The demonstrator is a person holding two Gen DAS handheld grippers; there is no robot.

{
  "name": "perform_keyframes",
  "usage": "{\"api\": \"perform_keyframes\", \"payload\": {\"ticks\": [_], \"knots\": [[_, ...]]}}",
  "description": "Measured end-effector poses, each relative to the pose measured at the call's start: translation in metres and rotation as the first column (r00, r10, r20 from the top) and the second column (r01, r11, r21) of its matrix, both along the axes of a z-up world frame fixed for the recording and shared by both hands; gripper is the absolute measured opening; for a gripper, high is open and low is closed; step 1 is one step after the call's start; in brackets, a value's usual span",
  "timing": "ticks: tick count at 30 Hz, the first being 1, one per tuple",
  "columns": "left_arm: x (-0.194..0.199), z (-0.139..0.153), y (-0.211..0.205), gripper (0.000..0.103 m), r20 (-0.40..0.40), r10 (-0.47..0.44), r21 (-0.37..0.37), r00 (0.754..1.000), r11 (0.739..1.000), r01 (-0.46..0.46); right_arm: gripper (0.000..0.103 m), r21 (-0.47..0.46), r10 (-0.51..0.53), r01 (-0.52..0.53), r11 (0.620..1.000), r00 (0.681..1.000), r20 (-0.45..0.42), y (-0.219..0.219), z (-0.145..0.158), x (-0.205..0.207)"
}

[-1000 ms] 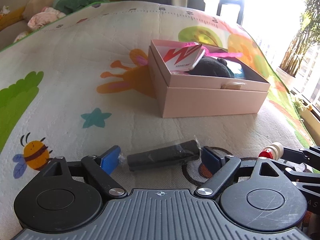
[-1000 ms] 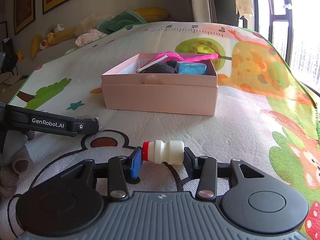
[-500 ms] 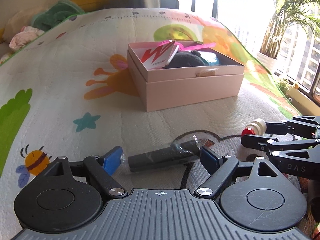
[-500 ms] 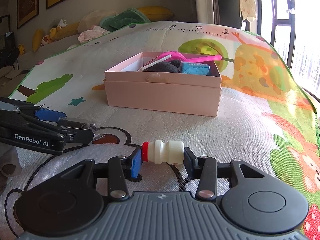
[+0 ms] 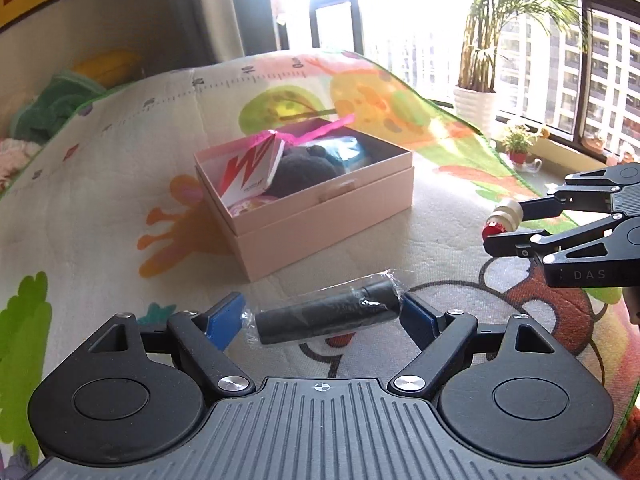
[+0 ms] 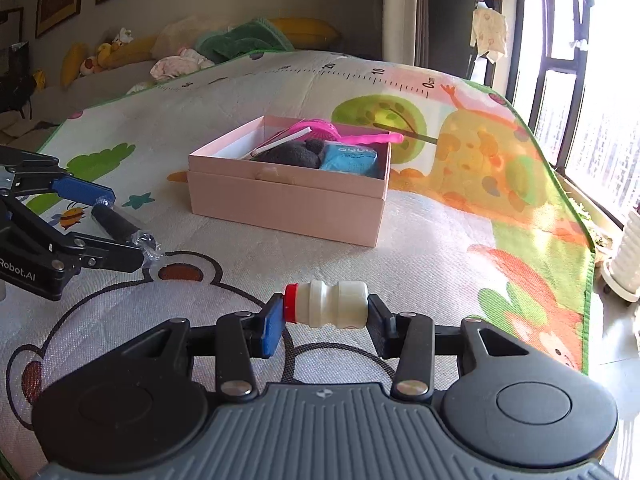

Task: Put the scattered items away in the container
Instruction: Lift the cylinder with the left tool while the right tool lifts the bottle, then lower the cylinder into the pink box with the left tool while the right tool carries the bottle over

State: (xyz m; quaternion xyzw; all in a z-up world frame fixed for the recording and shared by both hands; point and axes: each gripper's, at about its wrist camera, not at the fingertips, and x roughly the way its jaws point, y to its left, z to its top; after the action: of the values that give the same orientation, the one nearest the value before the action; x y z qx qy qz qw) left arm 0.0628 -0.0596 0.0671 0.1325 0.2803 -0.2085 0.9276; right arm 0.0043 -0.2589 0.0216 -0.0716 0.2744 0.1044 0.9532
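My left tongs are clamped end to end on a black wrapped tube. My right tongs are clamped on a small white bottle w/ red cap, also end to end. Both items look clear of the play mat. The pink box, the container, sits open ahead on the mat, between the two tongs, already holding a card, a dark soft thing, a blue pack & sth pink. Step in hand: carry phase, I'd say. Next: bring each item over the box rim, find a free gap, then let go.
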Motion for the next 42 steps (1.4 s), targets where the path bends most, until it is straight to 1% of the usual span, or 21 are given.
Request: {"api": "perform_keyframes", "payload": {"ticks": [4, 7, 9, 12, 17, 18, 19, 21, 23, 25, 27, 29, 31, 33, 35, 37, 39, 40, 42], "knots": [[0.026, 0.015, -0.009, 0.088, 0.078, 0.001, 0.003, 0.997, 1.000, -0.002, 0.043, -0.001, -0.016, 0.016, 1.000, 0.998, 0.062, -0.010, 0.026, 0.001], [0.055, 0.021, -0.012, 0.088, 0.097, 0.020, -0.028, 0.995, 0.999, -0.017, 0.043, 0.000, -0.013, 0.013, 1.000, 0.995, 0.096, -0.008, 0.042, 0.006], [0.074, 0.022, -0.015, 0.088, 0.098, 0.026, -0.045, 0.995, 0.999, -0.022, 0.043, -0.012, 0.010, -0.009, 1.000, 0.993, 0.117, -0.003, 0.051, 0.009], [0.098, 0.017, -0.018, 0.088, 0.099, 0.030, -0.052, 0.995, 0.998, -0.025, 0.043, -0.042, 0.049, -0.044, 0.998, 0.989, 0.143, 0.005, 0.063, 0.013], [0.123, -0.002, -0.014, 0.091, 0.069, 0.048, -0.064, 0.996, 0.997, -0.044, 0.043, -0.062, 0.077, -0.069, 0.996, 0.989, 0.128, 0.015, 0.077, 0.035], [0.124, -0.005, -0.010, 0.092, 0.065, 0.057, -0.075, 0.996, 0.996, -0.052, 0.043, -0.064, 0.082, -0.074, 0.995, 0.989, 0.121, 0.017, 0.078, 0.041], [0.124, -0.006, -0.006, 0.095, 0.062, 0.062, -0.090, 0.996, 0.994, -0.056, 0.043, -0.065, 0.086, -0.079, 0.995, 0.990, 0.113, 0.019, 0.079, 0.047], [0.117, -0.006, 0.003, 0.097, 0.062, 0.068, -0.132, 0.996, 0.990, -0.059, 0.043, -0.057, 0.092, -0.087, 0.995, 0.992, 0.089, 0.024, 0.079, 0.062], [0.105, -0.005, 0.013, 0.099, 0.086, 0.076, -0.167, 0.993, 0.984, -0.061, 0.043, -0.044, 0.097, -0.094, 0.995, 0.993, 0.063, 0.029, 0.078, 0.077], [0.093, -0.006, 0.020, 0.101, 0.119, 0.094, -0.182, 0.988, 0.981, -0.072, 0.043, -0.034, 0.105, -0.103, 0.994, 0.993, 0.047, 0.036, 0.078, 0.093], [0.084, -0.009, 0.028, 0.101, 0.129, 0.113, -0.193, 0.985, 0.977, -0.087, 0.043, -0.028, 0.114, -0.113, 0.993, 0.993, 0.041, 0.047, 0.077, 0.111], [0.080, -0.015, 0.035, 0.102, 0.110, 0.119, -0.221, 0.987, 0.971, -0.092, 0.043, -0.022, 0.135, -0.134, 0.991, 0.990, 0.031, 0.061, 0.076, 0.130], [0.080, -0.019, 0.044, 0.102, 0.078, 0.122, -0.264, 0.989, 0.960, -0.097, 0.043, -0.027, 0.156, -0.156, 0.987, 0.988, 0.018, 0.079, 0.075, 0.151], [0.080, -0.023, 0.051, 0.102, 0.062, 0.128, -0.304, 0.990, 0.947, -0.103, 0.043, -0.027, 0.173, -0.173, 0.984, 0.985, -0.003, 0.095, 0.073, 0.174], [0.081, -0.027, 0.058, 0.102, 0.056, 0.135, -0.349, 0.989, 0.931, -0.108, 0.043, -0.035, 0.187, -0.187, 0.982, 0.982, -0.005, 0.109, 0.072, 0.192], [0.082, -0.032, 0.064, 0.102, 0.052, 0.139, -0.396, 0.989, 0.912, -0.107, 0.043, -0.068, 0.182, -0.181, 0.981, 0.983, 0.011, 0.125, 0.070, 0.213], [0.085, -0.037, 0.067, 0.102, 0.043, 0.142, -0.404, 0.989, 0.908, -0.113, 0.043, -0.085, 0.177, -0.175, 0.981, 0.984, 0.008, 0.135, 0.066, 0.233], [0.085, -0.037, 0.068, 0.102, 0.044, 0.144, -0.406, 0.989, 0.907, -0.114, 0.043, -0.078, 0.176, -0.176, 0.981, 0.984, -0.005, 0.138, 0.063, 0.243], [0.085, -0.037, 0.072, 0.102, 0.048, 0.151, -0.425, 0.987, 0.898, -0.116, 0.049, -0.059, 0.181, -0.183, 0.981, 0.982, -0.048, 0.140, 0.058, 0.260]]}}
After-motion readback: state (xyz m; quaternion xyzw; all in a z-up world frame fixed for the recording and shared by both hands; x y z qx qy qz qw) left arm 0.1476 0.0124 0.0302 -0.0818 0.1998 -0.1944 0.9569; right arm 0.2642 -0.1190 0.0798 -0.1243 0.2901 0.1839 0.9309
